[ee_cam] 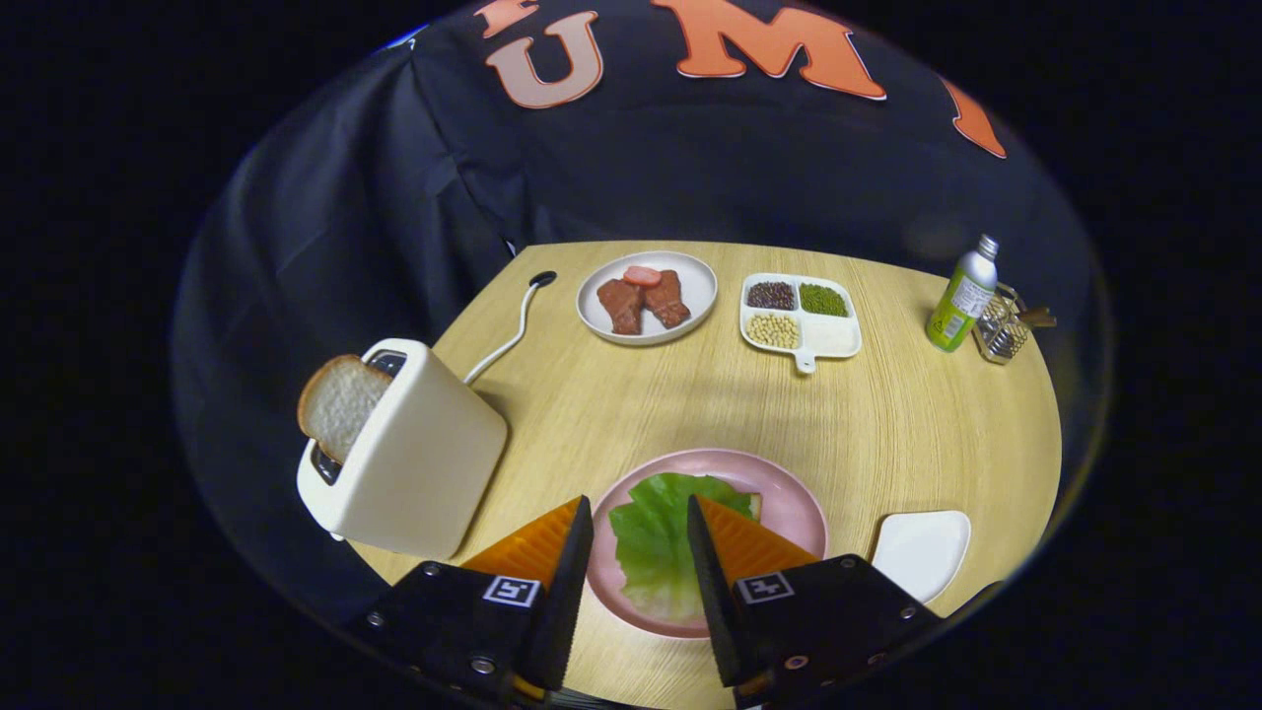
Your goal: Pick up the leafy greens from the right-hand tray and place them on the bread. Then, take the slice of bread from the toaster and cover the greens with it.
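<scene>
Greens placed; toaster slice lies at ten o'clock from the gripper.

The gripper [639, 582] hovers with its fingers apart and empty, straddling the leafy greens [659, 540], which lie on the bread [753, 506] in the pink plate [801, 513]. The slice of bread [340, 402] stands upright in the toaster [409, 461], its top exposed for pinching, its flat faces set roughly side-on to the gripper. Bare table [631, 414] offers an open path; the cord [505, 340] runs behind the toaster.
</scene>
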A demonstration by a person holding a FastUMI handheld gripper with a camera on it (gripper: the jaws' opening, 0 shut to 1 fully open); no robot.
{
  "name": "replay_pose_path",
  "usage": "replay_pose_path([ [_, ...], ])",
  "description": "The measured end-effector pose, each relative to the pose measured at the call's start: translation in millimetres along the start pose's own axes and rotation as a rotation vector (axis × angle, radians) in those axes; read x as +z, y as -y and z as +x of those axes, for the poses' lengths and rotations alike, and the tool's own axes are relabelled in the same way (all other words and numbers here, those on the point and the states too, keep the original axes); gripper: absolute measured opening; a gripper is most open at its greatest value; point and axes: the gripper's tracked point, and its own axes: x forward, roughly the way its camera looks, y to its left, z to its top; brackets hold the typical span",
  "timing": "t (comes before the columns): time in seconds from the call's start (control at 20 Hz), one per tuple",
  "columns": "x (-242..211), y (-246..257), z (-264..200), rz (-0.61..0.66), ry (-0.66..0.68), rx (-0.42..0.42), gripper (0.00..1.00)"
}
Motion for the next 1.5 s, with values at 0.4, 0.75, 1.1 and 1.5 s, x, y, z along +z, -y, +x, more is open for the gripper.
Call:
replay_pose_path([
  [0.4, 35, -80, -29, -0.033, -0.004, 0.064, 0.85],
  [0.75, 53, -160, -30, -0.093, -0.033, 0.138, 0.96],
  [1.1, 49, -214, 1, -0.097, -0.104, 0.163, 0.97],
  [1.5, 40, -227, 42, -0.070, -0.167, 0.114, 0.95],
])
